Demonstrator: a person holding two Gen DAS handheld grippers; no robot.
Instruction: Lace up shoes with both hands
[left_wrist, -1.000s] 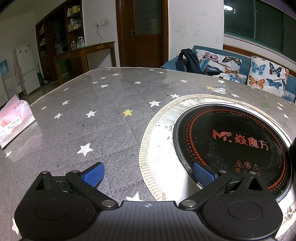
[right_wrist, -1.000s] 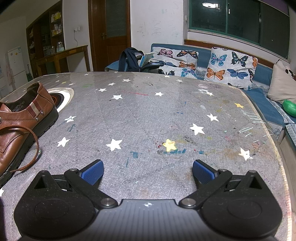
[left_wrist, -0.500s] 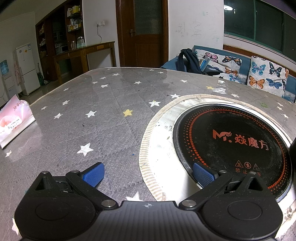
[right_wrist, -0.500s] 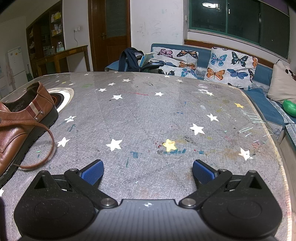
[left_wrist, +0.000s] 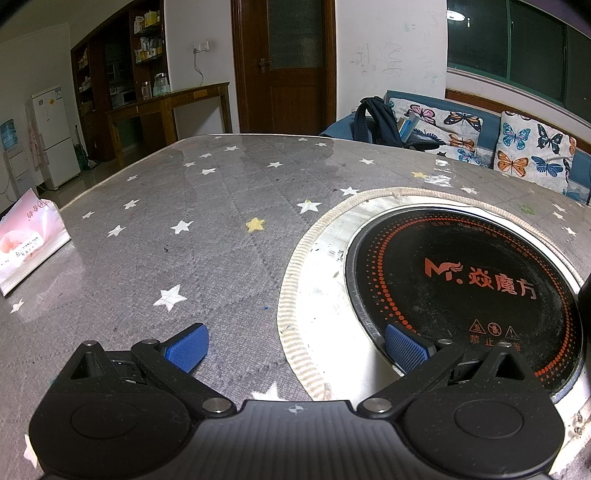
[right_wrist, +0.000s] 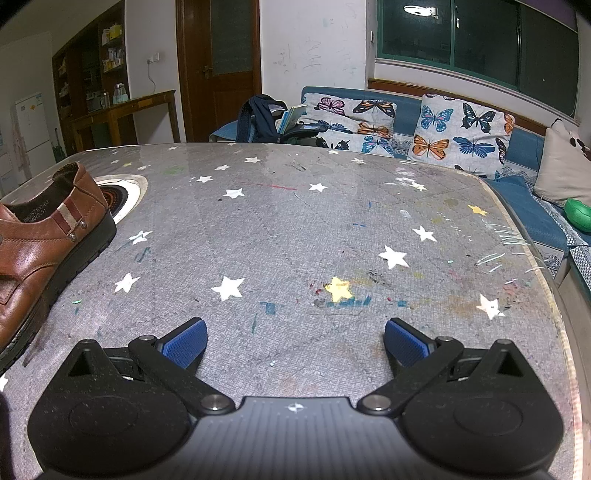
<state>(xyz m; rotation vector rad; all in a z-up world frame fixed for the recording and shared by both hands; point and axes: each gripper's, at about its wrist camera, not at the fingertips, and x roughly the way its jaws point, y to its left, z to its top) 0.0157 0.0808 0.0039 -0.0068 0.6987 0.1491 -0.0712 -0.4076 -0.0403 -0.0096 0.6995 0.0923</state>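
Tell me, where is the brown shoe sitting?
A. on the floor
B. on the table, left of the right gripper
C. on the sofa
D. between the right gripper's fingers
B: the shoe rests on the starry table, left of the open right gripper.

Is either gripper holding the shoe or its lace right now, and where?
Nothing is held. The left gripper and right gripper are both open with only table between their fingers. The shoe sits untouched beside the right one.
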